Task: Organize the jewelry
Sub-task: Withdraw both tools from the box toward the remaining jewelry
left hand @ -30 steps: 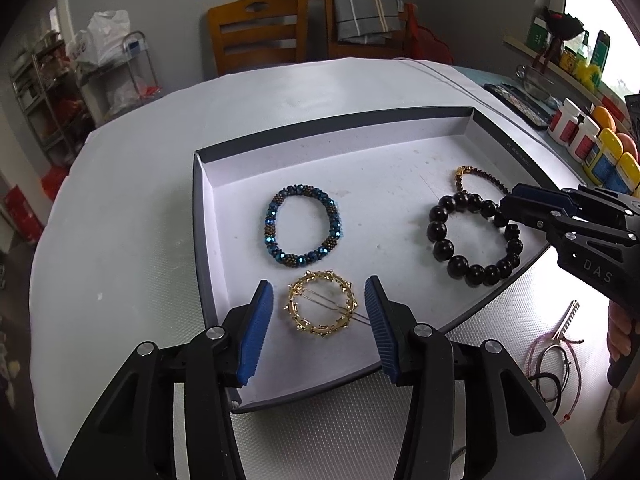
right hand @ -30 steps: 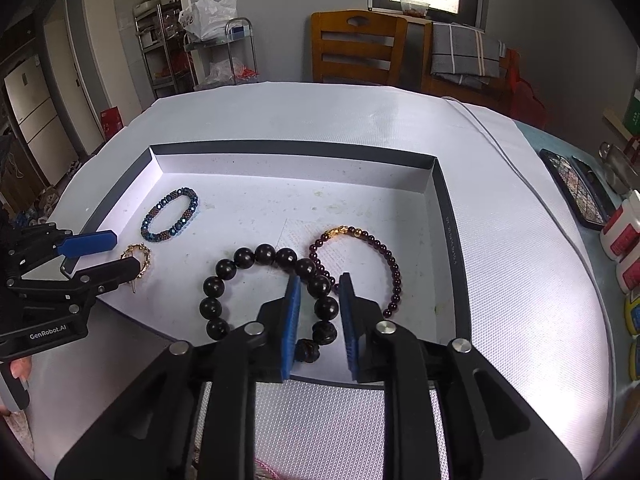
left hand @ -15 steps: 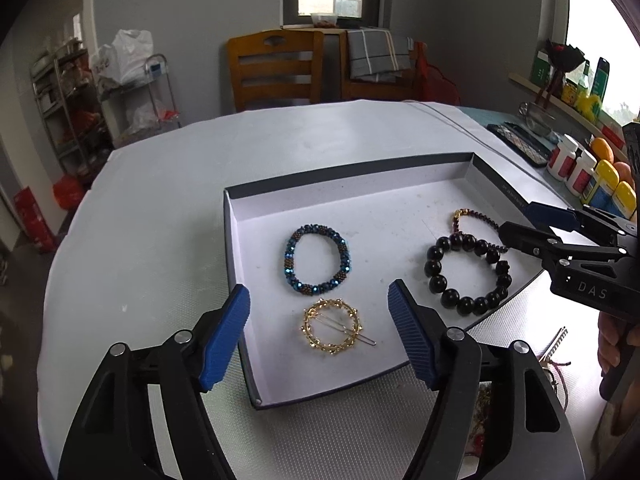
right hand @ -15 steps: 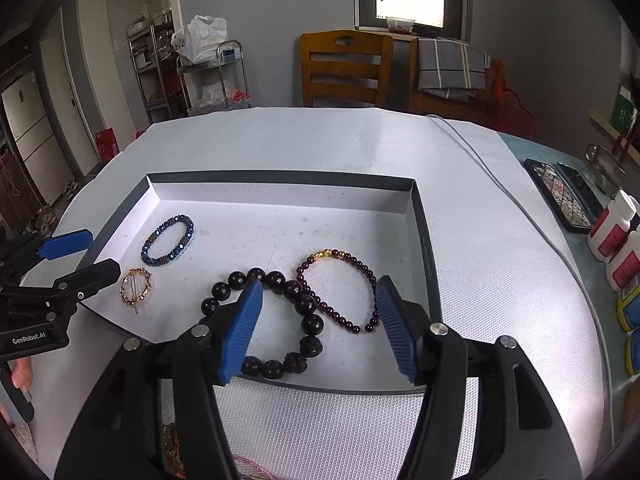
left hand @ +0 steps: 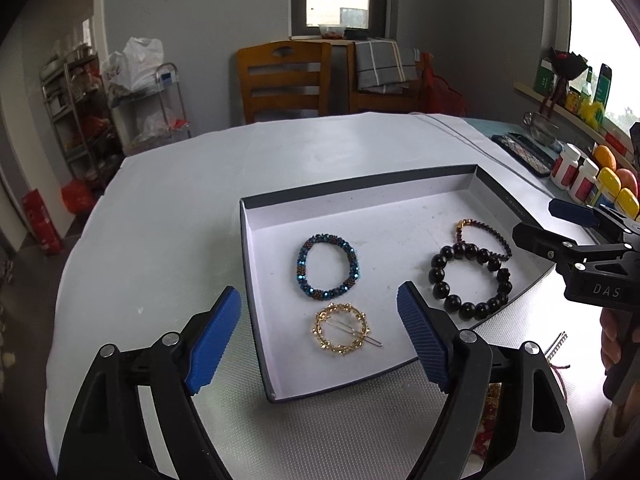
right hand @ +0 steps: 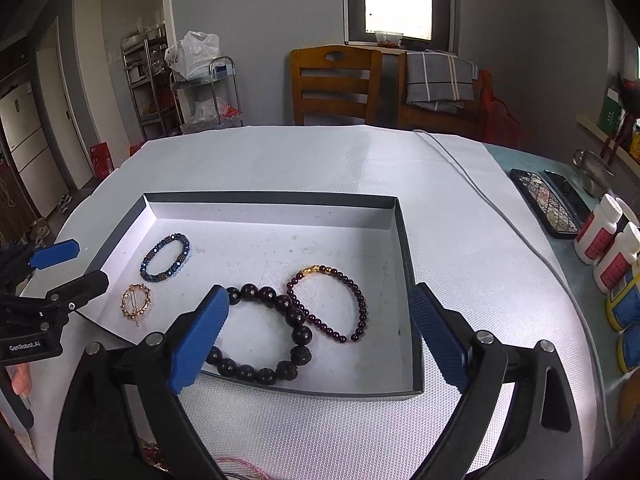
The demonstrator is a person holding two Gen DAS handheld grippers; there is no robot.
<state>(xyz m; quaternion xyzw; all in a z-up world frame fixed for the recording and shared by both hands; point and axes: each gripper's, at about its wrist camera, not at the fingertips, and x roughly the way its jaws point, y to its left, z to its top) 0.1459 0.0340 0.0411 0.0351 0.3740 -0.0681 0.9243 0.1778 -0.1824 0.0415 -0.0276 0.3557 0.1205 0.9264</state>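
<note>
- Since both grippers sit back from the tray [left hand: 256,280] with nothing in them, this looks like the gap between placements; four pieces are already inside, and I'd guess more come from the pile near the bottom edge.
- Left gripper [left hand: 318,344]: jaws spread wide, empty, hovering above the tray's near left corner. The gold hairpin [left hand: 341,329] lies dead ahead between its fingers, just below the blue bracelet [left hand: 327,267].
- Right gripper [right hand: 318,338]: also wide open, holding nothing, poised over the tray's near wall. The black bead bracelet [right hand: 262,332] is right under its left finger, and it overlaps the garnet bracelet [right hand: 332,304] on the side toward the far wall.
- The relation that matters — leftover jewelry isn't ahead of either gripper, it's behind the fingertips, on the mat on the near side of the tray. In the left view a red cord [left hand: 558,368] and a bit of something gold and red peek out by the right finger; the right view shows a pink cord [right hand: 240,462] at the very bottom.
- That stuff lies between the two grippers, and I can't really tell which is nearer. Too hidden to call its long axis either.
- Pose: both are tilted down and forward over the table, roughly side by side, fingers pointing at the far wall.
- Risk, as I see it: cords snag and drag neighbours along.
</note>
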